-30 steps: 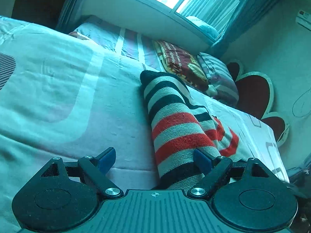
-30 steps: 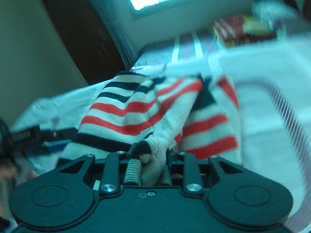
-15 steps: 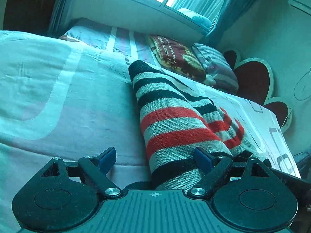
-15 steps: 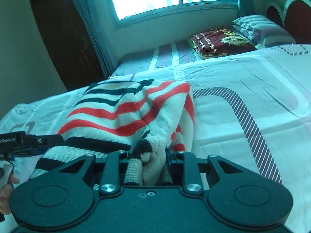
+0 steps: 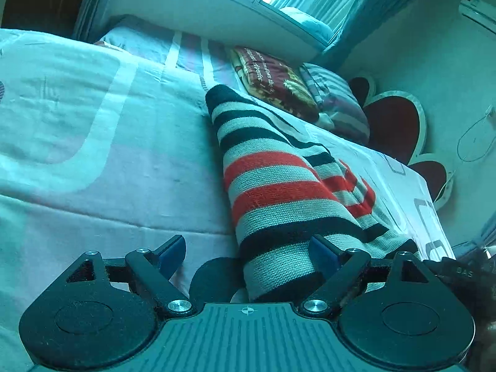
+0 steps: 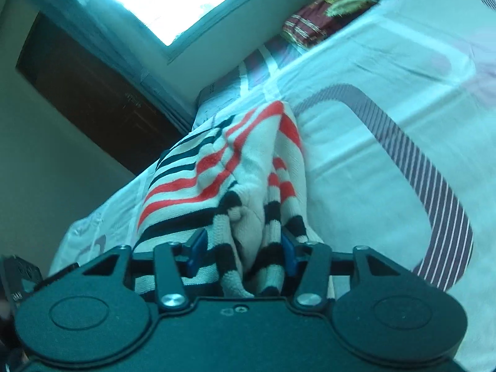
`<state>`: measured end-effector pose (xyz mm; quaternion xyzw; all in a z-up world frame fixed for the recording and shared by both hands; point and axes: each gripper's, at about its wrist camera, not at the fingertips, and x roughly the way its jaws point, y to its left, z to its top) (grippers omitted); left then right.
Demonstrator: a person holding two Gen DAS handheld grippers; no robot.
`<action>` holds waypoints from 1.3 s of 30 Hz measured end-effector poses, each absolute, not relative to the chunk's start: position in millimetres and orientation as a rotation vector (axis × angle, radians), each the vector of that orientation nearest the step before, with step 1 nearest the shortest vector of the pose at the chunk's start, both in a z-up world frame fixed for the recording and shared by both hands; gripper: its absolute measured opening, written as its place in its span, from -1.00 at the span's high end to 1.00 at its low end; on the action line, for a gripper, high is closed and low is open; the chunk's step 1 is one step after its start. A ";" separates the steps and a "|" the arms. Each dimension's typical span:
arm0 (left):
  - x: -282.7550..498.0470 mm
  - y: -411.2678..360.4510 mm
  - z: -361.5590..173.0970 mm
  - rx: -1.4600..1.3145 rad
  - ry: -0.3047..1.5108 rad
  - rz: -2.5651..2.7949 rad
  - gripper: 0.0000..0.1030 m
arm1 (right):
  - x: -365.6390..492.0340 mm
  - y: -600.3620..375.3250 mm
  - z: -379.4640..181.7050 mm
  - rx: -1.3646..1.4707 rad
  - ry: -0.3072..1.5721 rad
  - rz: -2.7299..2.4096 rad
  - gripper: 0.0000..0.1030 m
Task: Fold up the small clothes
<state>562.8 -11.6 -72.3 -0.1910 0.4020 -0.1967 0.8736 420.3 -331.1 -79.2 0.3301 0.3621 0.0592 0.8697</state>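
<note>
Red, black and cream striped knit garment (image 6: 229, 186) runs lengthwise straight ahead of both grippers on the pale bedsheet (image 5: 93, 155). Right gripper (image 6: 241, 248) nearer: jaws opening, bunched knit between them, pads barely touching. Left gripper (image 5: 248, 251) gapes wide, holding nothing.

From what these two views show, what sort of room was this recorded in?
Most likely a home bedroom. A bed with a patterned sheet fills both views, pillows are stacked by a heart-shaped headboard, and a curtained window sits above.
</note>
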 end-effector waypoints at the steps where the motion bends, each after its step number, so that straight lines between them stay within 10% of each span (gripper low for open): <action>1: 562.7 -13.6 -71.7 -0.391 0.839 -0.410 -0.67 | 419.5 -333.5 -80.9 0.720 0.754 0.116 0.45; 14: 548.4 -36.5 -55.6 -0.129 0.775 -0.391 -0.74 | 404.1 -349.0 -108.0 0.813 0.706 0.140 0.67; 22: 512.0 -25.6 -39.2 -0.197 0.780 -0.438 -0.71 | 380.7 -330.1 -62.3 0.562 0.669 0.114 0.22; 31: 487.9 -25.0 -71.1 -0.193 0.825 -0.400 -0.71 | 374.1 -316.0 -84.0 0.434 0.748 0.076 0.56; 39: 516.7 -14.2 -35.0 -0.201 0.745 -0.383 -0.71 | 392.1 -344.2 -50.8 0.481 0.615 0.090 0.29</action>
